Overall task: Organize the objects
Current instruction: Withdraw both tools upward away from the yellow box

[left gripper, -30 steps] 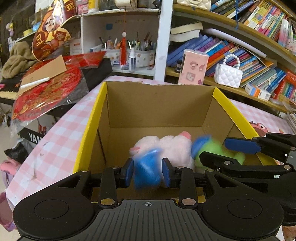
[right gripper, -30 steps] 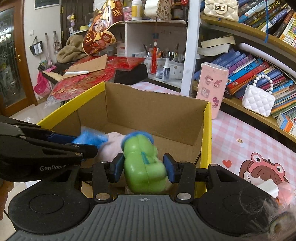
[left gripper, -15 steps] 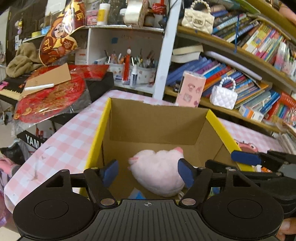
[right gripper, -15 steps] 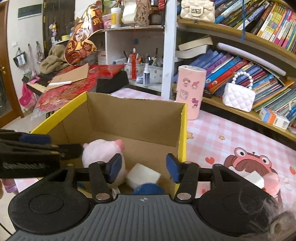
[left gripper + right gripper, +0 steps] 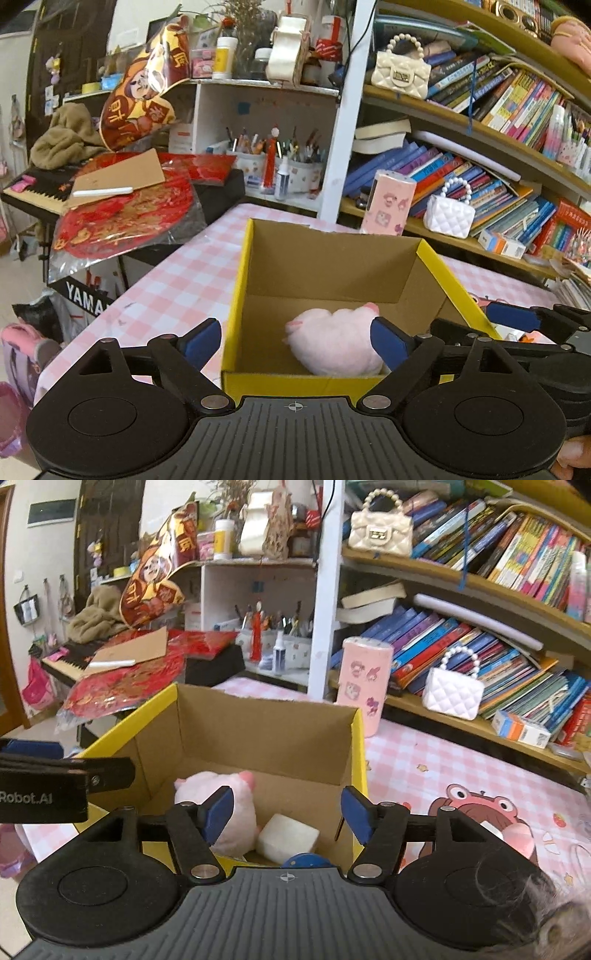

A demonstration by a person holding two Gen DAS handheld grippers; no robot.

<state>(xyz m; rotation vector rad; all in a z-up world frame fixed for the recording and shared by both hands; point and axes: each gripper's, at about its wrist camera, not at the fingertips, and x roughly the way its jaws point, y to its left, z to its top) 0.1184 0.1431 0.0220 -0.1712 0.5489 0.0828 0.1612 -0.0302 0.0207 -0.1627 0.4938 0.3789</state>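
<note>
A yellow-rimmed cardboard box (image 5: 428, 254) stands on the pink checked table; it also shows in the right wrist view (image 5: 357, 738). Inside lie a pink plush pig (image 5: 334, 343) (image 5: 218, 794), a white block (image 5: 288, 838) and the top of a blue thing (image 5: 304, 860), mostly hidden. My left gripper (image 5: 295, 341) is open and empty above the box's near edge. My right gripper (image 5: 287, 814) is open and empty above the box's right side. The right gripper also shows in the left wrist view (image 5: 517, 321).
A pink tumbler (image 5: 365, 683) and a white quilted bag (image 5: 452, 692) stand behind the box by the bookshelves. A frog picture (image 5: 476, 808) is printed on the tablecloth to the right. A keyboard with red decorations (image 5: 122, 214) lies to the left.
Both grippers have opened and let go: the left dropped a blue toy, the right a green toy, into the box. Both have then drawn back and up from the box.
</note>
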